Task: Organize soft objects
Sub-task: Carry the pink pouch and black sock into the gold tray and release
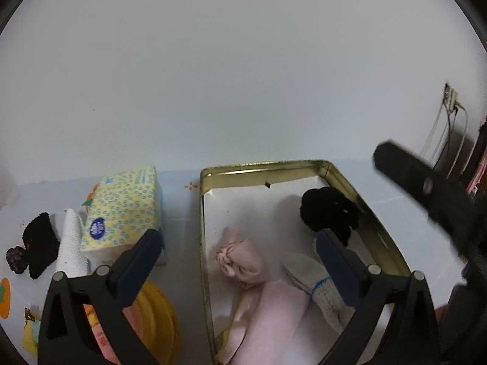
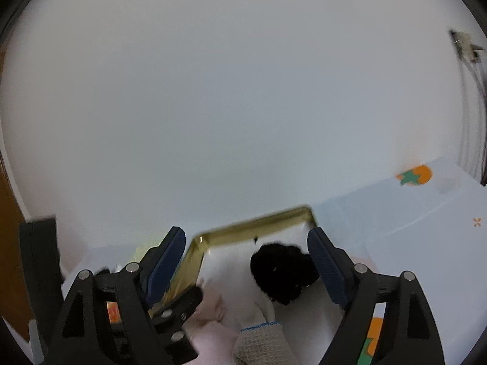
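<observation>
A gold metal tin (image 1: 274,164) with a white lining holds several soft things: a knotted pink bundle (image 1: 243,261), a folded pink cloth (image 1: 274,319), a grey-white sock with a blue stripe (image 1: 307,276) and a black fuzzy piece (image 1: 328,210). My left gripper (image 1: 237,240) hangs open over the tin, its pads touching nothing. My right gripper (image 2: 248,237) is also open and stands just above the black fuzzy piece (image 2: 283,270), without gripping it. The sock (image 2: 258,337) and pink cloth (image 2: 210,334) lie below it. One right finger (image 1: 426,188) shows blurred at the tin's right side.
Left of the tin lie a yellow-patterned tissue pack (image 1: 121,210), a white textured cloth (image 1: 71,243), a black cloth (image 1: 41,243), a dark scrunchie (image 1: 16,260) and a yellow round lid (image 1: 158,313). The table cover (image 2: 426,213) is pale blue with orange prints. A wall socket with cables (image 1: 450,97) is far right.
</observation>
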`<state>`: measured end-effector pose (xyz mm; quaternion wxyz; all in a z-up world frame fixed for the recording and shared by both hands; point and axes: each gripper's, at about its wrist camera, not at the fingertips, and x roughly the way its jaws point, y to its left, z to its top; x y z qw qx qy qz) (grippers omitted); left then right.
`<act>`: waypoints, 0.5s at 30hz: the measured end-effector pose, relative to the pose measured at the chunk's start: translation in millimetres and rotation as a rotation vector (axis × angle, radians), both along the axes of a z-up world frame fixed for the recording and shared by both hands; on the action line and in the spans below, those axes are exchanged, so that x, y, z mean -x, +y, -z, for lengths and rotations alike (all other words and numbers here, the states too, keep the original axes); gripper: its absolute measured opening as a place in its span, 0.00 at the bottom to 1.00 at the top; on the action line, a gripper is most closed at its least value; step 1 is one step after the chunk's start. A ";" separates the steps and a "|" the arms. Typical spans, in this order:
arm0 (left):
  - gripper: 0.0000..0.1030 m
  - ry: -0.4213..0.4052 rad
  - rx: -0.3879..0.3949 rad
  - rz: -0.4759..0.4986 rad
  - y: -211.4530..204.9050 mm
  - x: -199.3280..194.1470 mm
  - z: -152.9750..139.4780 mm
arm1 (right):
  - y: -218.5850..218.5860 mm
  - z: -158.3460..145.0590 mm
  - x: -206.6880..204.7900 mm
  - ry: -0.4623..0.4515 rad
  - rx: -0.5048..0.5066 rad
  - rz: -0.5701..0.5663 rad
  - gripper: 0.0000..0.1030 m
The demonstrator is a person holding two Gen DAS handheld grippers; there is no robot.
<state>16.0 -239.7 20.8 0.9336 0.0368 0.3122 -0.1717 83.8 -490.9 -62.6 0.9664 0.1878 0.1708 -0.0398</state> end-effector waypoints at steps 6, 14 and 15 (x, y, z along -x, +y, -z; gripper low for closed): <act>1.00 -0.098 0.045 -0.032 19.4 20.9 -1.3 | 3.8 2.8 23.7 -0.073 0.005 0.122 0.82; 1.00 -0.206 0.025 -0.042 41.3 40.3 -2.1 | 27.5 5.0 43.0 -0.105 0.163 0.221 0.88; 1.00 -0.214 0.020 -0.041 42.9 41.7 -0.7 | 30.3 4.9 46.7 -0.118 0.181 0.245 0.93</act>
